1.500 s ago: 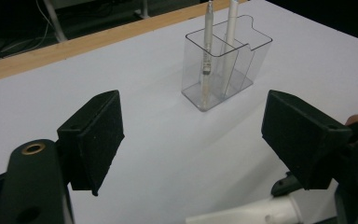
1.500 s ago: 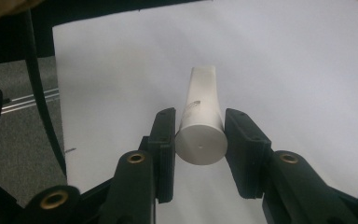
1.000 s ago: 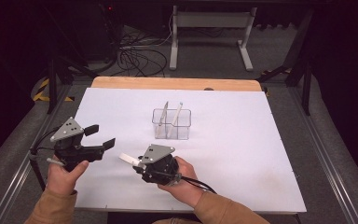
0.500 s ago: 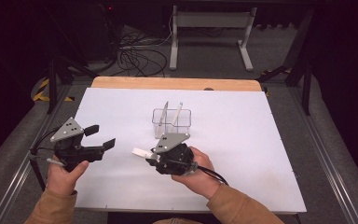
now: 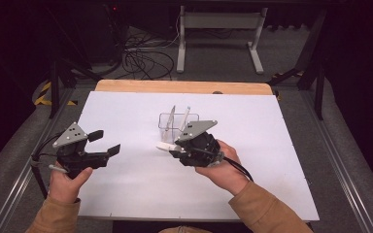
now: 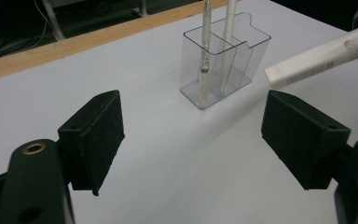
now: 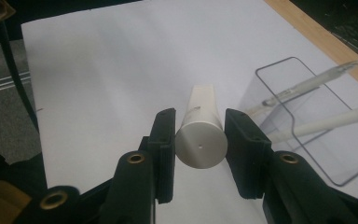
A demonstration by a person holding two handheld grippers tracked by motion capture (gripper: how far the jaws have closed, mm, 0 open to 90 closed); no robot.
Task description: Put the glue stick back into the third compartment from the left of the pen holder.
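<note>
Right gripper view: right claw [image 7: 199, 140] clamped on white tube [image 7: 201, 126], cap end toward camera, held above desk [image 7: 98, 70] just beside clear holder [image 7: 303, 116]. Judgement: tip tube upright, flat end down, lower into free compartment. Two pens [image 5: 178, 119] lean in holder; divider and pen tips may snag. Left claw [image 5: 108, 143] spread wide, holding nothing, well apart from holder [image 5: 177, 127].
</note>
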